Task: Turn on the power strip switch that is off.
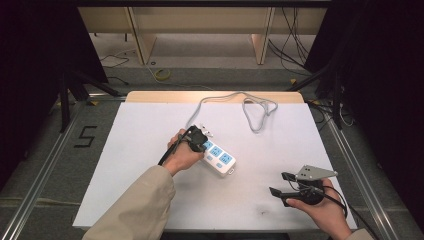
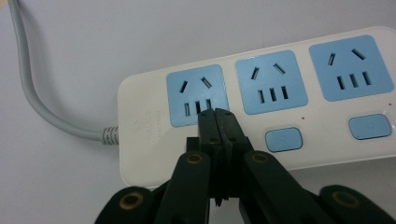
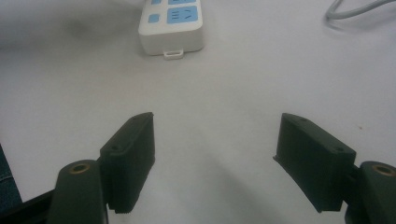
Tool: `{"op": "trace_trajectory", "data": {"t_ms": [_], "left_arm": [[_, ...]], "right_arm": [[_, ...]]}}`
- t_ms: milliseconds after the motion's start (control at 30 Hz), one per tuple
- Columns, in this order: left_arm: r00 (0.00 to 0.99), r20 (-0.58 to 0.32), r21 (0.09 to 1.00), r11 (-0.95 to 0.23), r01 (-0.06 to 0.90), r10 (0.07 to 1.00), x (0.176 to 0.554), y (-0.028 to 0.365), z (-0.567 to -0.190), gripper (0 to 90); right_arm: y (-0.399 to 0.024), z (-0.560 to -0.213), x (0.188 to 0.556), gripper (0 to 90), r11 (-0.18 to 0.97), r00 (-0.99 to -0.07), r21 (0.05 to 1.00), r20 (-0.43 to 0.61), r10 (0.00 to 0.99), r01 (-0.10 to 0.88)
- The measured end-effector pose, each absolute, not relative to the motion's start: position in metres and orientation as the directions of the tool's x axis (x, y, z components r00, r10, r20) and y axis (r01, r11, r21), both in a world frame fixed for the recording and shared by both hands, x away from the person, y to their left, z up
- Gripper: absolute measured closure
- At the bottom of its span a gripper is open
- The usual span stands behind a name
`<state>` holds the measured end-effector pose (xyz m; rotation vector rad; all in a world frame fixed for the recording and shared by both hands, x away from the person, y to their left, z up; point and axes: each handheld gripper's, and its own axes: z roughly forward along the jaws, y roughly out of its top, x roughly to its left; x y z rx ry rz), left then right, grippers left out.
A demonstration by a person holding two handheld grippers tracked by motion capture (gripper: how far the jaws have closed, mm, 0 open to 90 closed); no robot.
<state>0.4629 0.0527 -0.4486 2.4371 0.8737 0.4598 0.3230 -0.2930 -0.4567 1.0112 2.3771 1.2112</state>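
Power strip (image 1: 218, 159) lay near the middle of the white table (image 1: 150, 150), angled, three blue sockets up, each with a blue switch beside it. Left gripper (image 2: 217, 116) was down on the strip's cable end, jaws pressed together, tips at the lower edge of the first socket (image 2: 196, 94), about where that socket's switch would sit. Nothing seen between the jaws. Grey cable (image 1: 235, 100) ran from that end toward the far edge and looped there, right of centre. White plug (image 1: 205, 130) lay just beyond the left hand (image 1: 182, 155). Right gripper (image 1: 281, 185) hovered near the front right corner, well apart from the strip, jaws spread wide, empty. Bare tabletop lay between them and across the left side.
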Motion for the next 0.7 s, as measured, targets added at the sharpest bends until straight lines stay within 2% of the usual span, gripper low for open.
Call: {"op": "trace_trajectory", "data": {"t_ms": [700], "left_arm": [[0.733, 0.153, 0.603, -0.651, 0.462, 0.663, 0.4625, 0.0587, -0.4430, 89.8]], "right_arm": [[-0.2933, -0.4563, 0.3228, 28.4, 0.403, -0.714, 0.794, 0.055, 0.698, 0.456]]}}
